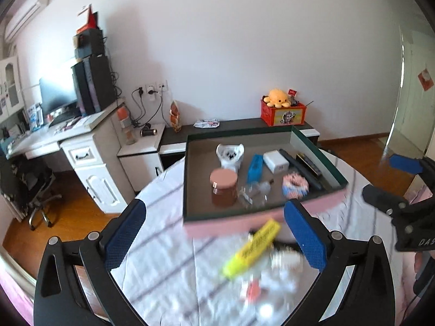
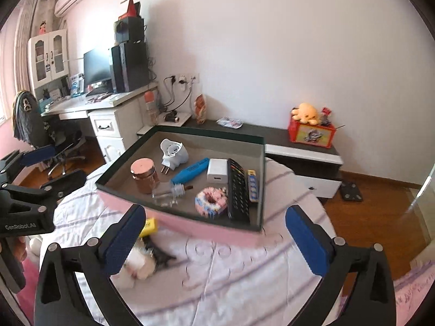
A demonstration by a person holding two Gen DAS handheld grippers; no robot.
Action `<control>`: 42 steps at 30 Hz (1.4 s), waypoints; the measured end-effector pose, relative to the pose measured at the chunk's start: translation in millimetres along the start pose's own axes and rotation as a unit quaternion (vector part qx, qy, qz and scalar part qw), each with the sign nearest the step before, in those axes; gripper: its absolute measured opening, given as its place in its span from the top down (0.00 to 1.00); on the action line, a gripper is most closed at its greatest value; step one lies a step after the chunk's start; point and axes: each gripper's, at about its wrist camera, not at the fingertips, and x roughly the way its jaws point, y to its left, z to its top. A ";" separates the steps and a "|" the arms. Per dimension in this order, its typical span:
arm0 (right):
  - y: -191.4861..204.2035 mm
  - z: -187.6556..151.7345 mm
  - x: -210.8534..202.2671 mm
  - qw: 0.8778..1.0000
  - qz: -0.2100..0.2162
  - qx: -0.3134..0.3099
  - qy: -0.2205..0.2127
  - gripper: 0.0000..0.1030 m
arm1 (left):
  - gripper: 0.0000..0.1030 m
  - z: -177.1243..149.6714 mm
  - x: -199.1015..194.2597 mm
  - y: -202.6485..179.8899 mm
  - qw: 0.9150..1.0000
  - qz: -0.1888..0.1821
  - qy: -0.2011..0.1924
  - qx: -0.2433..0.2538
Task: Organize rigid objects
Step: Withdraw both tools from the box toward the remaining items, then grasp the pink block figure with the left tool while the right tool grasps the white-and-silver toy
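Striped tablecloth [image 2: 244,279]; left gripper [image 1: 214,233] ("GenRobot.AI") and right gripper [image 2: 214,233] both spread, empty.

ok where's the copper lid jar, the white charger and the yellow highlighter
copper lid jar [image 2: 141,167], right wrist view, on its lid top
white charger [image 2: 217,173], right wrist view, on its front face
yellow highlighter [image 1: 251,248], left wrist view, mid barrel

1. Left wrist view looks from above the worktop [image 1: 168,258], facing 12 o'clock toward the tray [image 1: 233,221], close.
2. Right wrist view faces the same tray [image 2: 174,218] from its right, equally near.
3. Both share tray, desk [image 1: 81,133] and wall.
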 end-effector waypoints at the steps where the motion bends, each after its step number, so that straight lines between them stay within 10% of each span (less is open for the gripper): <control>1: 2.5 -6.7 -12.1 1.000 -0.001 0.000 -0.010 0.00 | 0.00 -5.3 -4.6 1.7 1.000 -0.002 0.001 -0.005; 20: 50.9 -83.4 -78.6 1.000 0.009 0.018 0.007 0.00 | 0.00 -78.9 -76.2 0.1 1.000 -0.021 0.010 0.000; 42: 124.6 -94.9 25.0 0.994 0.049 0.043 0.090 0.00 | 0.00 -107.5 -44.5 57.4 0.998 0.000 0.053 -0.036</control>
